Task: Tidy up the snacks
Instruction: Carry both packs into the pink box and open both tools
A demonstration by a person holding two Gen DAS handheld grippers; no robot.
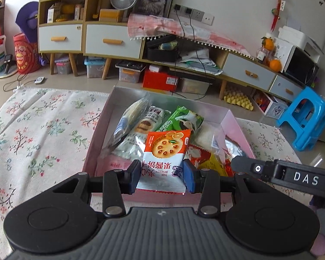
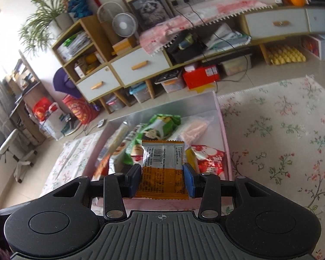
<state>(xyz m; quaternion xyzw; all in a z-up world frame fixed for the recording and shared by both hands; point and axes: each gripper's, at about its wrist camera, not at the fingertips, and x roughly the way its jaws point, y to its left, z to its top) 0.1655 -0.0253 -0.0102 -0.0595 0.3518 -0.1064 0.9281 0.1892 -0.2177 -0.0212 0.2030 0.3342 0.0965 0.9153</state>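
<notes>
My left gripper [image 1: 161, 176] is shut on a jam biscuit packet [image 1: 165, 151], red-orange and white, held over the near end of a pink box [image 1: 101, 127] that holds several snack packets. My right gripper [image 2: 161, 178] is shut on an orange snack packet [image 2: 162, 162] with its barcode side up, held over the same pink box [image 2: 224, 130]. A green packet [image 1: 182, 119] lies at the box's far end and also shows in the right wrist view [image 2: 162, 123]. The right gripper's black body [image 1: 292, 173] shows at the right of the left wrist view.
The box sits on a floral cloth [image 1: 39, 130], which also shows in the right wrist view [image 2: 281, 134]. Beyond it stand a long low cabinet [image 1: 112, 41], storage bins under it, a red box [image 1: 160, 80], a blue stool [image 1: 305, 117] and a yellow egg tray [image 1: 238, 99].
</notes>
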